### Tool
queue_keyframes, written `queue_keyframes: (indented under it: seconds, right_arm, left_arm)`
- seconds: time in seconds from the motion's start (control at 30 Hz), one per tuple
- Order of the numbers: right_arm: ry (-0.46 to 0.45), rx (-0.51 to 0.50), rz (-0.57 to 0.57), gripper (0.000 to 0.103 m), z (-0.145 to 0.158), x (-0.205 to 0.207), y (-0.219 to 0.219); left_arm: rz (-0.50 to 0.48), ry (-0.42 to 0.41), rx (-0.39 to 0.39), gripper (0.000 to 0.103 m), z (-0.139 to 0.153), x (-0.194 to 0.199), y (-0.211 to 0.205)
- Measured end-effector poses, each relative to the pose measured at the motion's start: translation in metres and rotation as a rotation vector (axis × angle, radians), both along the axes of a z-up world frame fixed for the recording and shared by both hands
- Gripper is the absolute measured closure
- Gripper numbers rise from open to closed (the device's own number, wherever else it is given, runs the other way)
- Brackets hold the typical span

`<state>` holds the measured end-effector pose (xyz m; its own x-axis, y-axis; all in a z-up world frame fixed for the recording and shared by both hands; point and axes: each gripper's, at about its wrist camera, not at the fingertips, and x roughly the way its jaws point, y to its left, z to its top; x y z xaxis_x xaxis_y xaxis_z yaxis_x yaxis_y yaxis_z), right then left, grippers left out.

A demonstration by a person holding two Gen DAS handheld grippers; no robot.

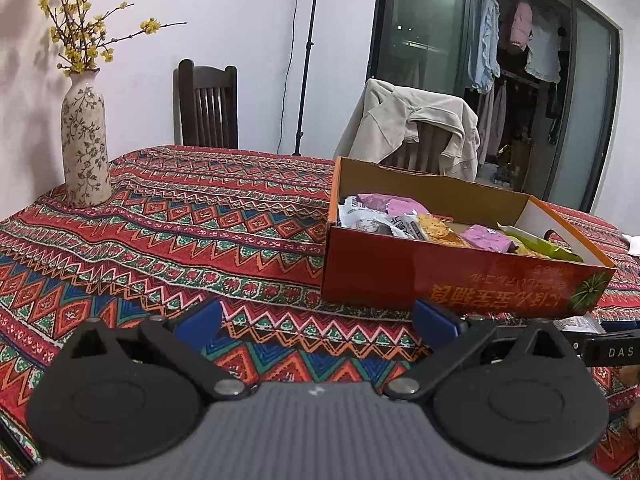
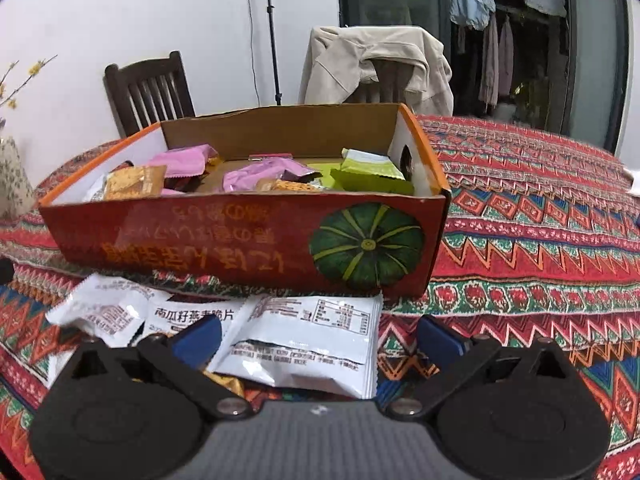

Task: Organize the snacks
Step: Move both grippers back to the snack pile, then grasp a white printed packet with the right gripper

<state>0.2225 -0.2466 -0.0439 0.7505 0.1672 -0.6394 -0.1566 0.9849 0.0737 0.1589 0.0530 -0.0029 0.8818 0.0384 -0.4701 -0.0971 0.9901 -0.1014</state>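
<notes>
A red and orange cardboard box (image 1: pixel 460 276) with a pumpkin picture stands on the patterned tablecloth; it also shows in the right wrist view (image 2: pixel 240 240). It holds several snack packets, pink (image 2: pixel 260 174), green (image 2: pixel 372 170) and brown (image 2: pixel 134 182). White snack packets (image 2: pixel 308 344) lie on the cloth in front of the box, with a gold wrapper (image 2: pixel 226 384) beside them. My right gripper (image 2: pixel 318 340) is open, its blue fingers either side of the largest white packet. My left gripper (image 1: pixel 318 322) is open and empty, left of the box's front.
A flowered vase (image 1: pixel 85 144) with yellow blossoms stands at the table's far left. Two chairs stand behind the table: a dark wooden one (image 1: pixel 208 106) and one draped with a beige jacket (image 1: pixel 416 124). The right gripper's body (image 1: pixel 608 346) shows at the left view's right edge.
</notes>
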Motion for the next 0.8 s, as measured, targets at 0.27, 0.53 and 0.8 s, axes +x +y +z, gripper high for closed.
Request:
queue_keyframes:
  seconds: [0.27,0.53,0.8]
  right_arm:
    - [-0.048,-0.035,0.063,0.033,0.003,-0.012,0.009]
    - [-0.116,-0.028,0.069,0.054,0.011,-0.025,0.008]
    - [-0.174,0.037,0.030,0.053,0.022,-0.032,-0.010]
  left_arm:
    - [0.011,-0.005,0.004,0.000,0.000,0.000,0.001]
    - [-0.005,0.000,0.044,0.000,-0.003,0.001,-0.006]
    - [-0.048,0.048,0.041,0.000,-0.004,0.005,-0.012]
